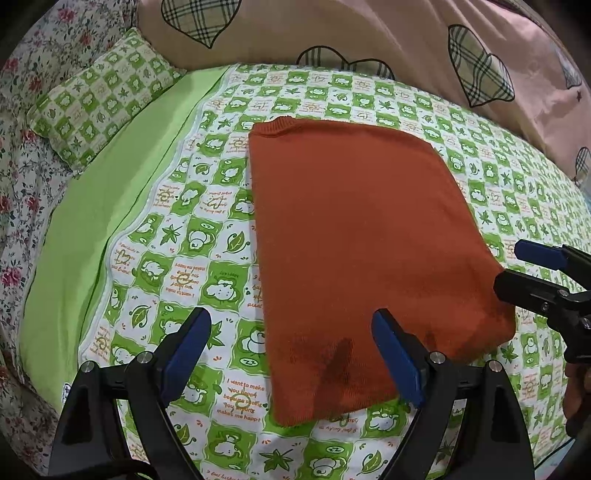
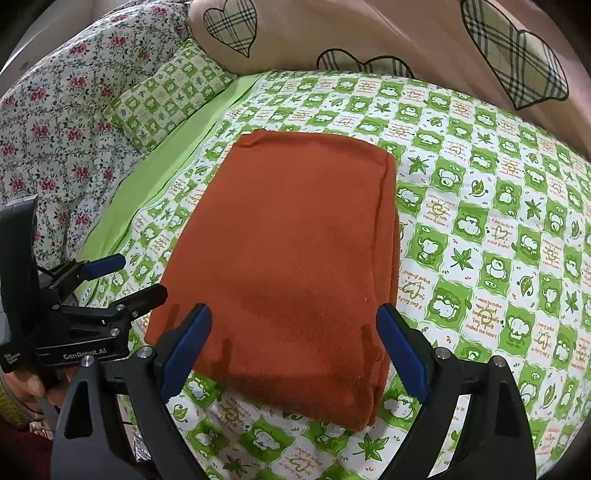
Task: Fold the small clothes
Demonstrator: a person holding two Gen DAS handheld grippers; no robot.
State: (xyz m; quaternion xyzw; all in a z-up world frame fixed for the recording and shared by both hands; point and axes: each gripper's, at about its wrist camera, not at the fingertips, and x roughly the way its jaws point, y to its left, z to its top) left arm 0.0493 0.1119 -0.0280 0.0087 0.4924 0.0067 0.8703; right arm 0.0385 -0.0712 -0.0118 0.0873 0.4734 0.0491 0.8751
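A rust-orange knit garment [image 1: 362, 236] lies flat on the bed as a folded rectangle, its collar end far from me; it also shows in the right wrist view [image 2: 295, 258]. My left gripper [image 1: 291, 354] is open and empty, hovering just above the garment's near left corner. My right gripper [image 2: 295, 350] is open and empty above the garment's near edge. The right gripper also shows at the right edge of the left wrist view [image 1: 517, 269], open beside the garment's right corner. The left gripper shows at the left of the right wrist view [image 2: 133, 277], open.
The bed has a green and white checked sheet [image 1: 207, 236] with a plain green strip [image 1: 96, 229] on the left. A matching pillow [image 1: 99, 103] and a floral quilt [image 2: 55, 140] lie at the far left. A pink quilt with plaid hearts [image 1: 369, 33] lies along the back.
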